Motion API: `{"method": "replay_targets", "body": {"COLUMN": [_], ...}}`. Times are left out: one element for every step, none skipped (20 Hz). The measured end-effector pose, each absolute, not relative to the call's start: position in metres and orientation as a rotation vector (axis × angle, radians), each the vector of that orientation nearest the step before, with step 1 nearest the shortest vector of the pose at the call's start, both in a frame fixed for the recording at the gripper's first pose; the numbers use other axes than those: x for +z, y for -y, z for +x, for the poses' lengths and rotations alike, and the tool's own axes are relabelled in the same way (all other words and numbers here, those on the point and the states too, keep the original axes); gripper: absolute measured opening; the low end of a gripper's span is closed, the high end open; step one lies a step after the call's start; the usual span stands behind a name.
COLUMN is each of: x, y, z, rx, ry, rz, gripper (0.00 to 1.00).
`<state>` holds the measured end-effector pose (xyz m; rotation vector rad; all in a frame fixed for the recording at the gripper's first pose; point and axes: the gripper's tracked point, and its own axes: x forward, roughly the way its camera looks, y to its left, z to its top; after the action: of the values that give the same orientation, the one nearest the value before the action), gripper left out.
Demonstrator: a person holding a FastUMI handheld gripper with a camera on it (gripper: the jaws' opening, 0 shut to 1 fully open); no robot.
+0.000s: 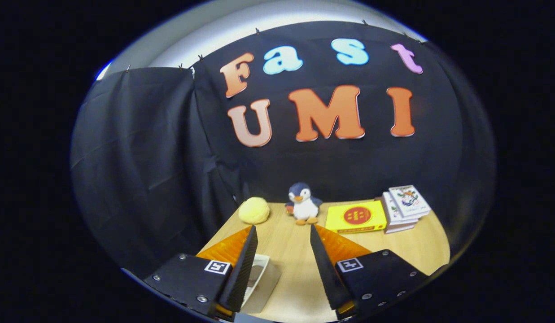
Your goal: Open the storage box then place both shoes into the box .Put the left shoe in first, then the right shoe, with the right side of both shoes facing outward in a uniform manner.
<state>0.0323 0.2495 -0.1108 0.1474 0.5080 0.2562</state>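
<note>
We see tool (284, 233) open, fingers spread, gripping nothing, held level above light wooden counter (295, 260). White clear-fronted storage box (261, 280) at 7 o'clock under left finger; its long axis unclear. Beyond fingers: one yellow round plush (254, 210) at 11, one penguin toy (303, 203) at 12, one flat yellow box (356, 216), one stack of white books (405, 207) at 2.

Tool (283, 233) with ridged wedge fingers, square coded tags, silver screws on angular mounts.
</note>
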Motion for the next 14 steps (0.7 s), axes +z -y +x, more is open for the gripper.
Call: {"method": "replay_targets", "body": {"x": [-0.095,-0.083,-0.070,-0.057,-0.046,-0.037,-0.028,-0.020,-0.017,-0.014,-0.010,-0.003,0.002,0.008], "y": [-0.227,-0.210,-0.195,-0.182,-0.166,-0.147,-0.129,-0.113,-0.099,-0.087,-0.075,-0.065,-0.058,-0.053], "z": [0.040,0.044,0.044,0.043,0.044,0.048,0.051,0.051,0.051,0.049,0.050,0.050,0.049,0.048], "rx": [0.237,0.224,0.216,0.211,0.203,0.184,0.167,0.149,0.137,0.127,0.116,0.103,0.101,0.101], "ry": [-0.446,-0.402,-0.361,-0.330,-0.296,-0.261,-0.226,-0.203,-0.188,-0.177,-0.159,-0.143,-0.123,-0.102], "rz": [0.114,0.100,0.106,0.113,0.116,0.108,0.097,0.087,0.084,0.080,0.078,0.079,0.087,0.097], "gripper": [0.76,0.77,0.80,0.82,0.83,0.84,0.85,0.86,0.86,0.86,0.88,0.89,0.90,0.91]}}
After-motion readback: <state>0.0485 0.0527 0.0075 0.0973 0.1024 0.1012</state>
